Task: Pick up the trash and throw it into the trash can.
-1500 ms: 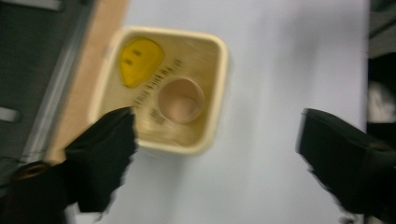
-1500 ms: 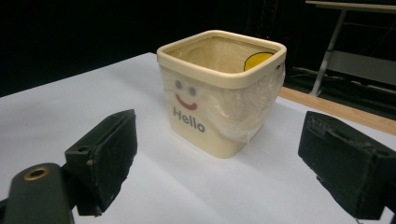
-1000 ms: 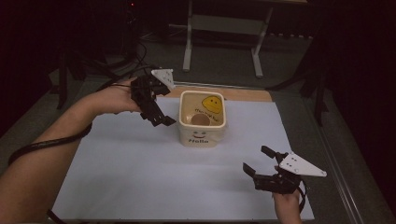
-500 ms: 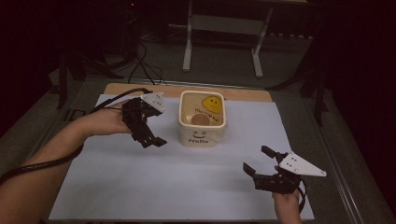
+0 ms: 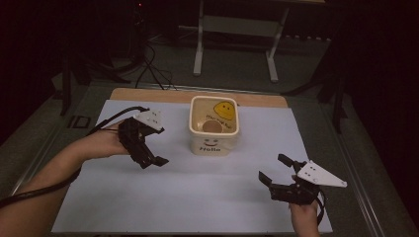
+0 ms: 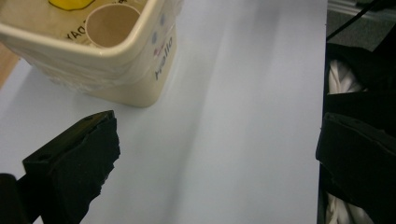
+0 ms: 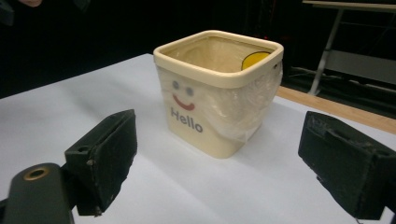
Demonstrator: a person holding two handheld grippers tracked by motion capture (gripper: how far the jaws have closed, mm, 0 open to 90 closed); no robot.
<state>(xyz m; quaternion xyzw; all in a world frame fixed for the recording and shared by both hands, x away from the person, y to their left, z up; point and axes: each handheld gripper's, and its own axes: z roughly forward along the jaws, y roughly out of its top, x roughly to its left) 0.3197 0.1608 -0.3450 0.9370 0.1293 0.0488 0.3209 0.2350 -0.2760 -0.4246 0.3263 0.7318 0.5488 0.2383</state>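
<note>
A cream square bin [image 5: 214, 140] with a clear liner, a smiling face and "Hello" on its front stands at the far middle of the white sheet. A round tan cup-like thing [image 5: 212, 127] and a yellow smiley [image 5: 225, 108] lie inside it. My left gripper [image 5: 152, 162] hovers open to the left of the bin, apart from it; its view shows the bin [image 6: 116, 70], the tan cup [image 6: 112, 25] and nothing between the jaws [image 6: 217, 154]. My right gripper [image 5: 274, 169] stands open near the front right, and in its own view it [image 7: 224, 158] faces the bin [image 7: 215, 107].
A white sheet [image 5: 197, 197] covers the table, with a wooden strip [image 5: 148, 94] along its far edge. Beyond the table stand a metal frame [image 5: 237, 24] and loose cables [image 5: 153, 59] on a dark floor. A cable [image 5: 108, 121] trails from the left gripper.
My left gripper has drawn back from the bin's rim, moving left and toward the person, still open. The right gripper has stayed in place.
</note>
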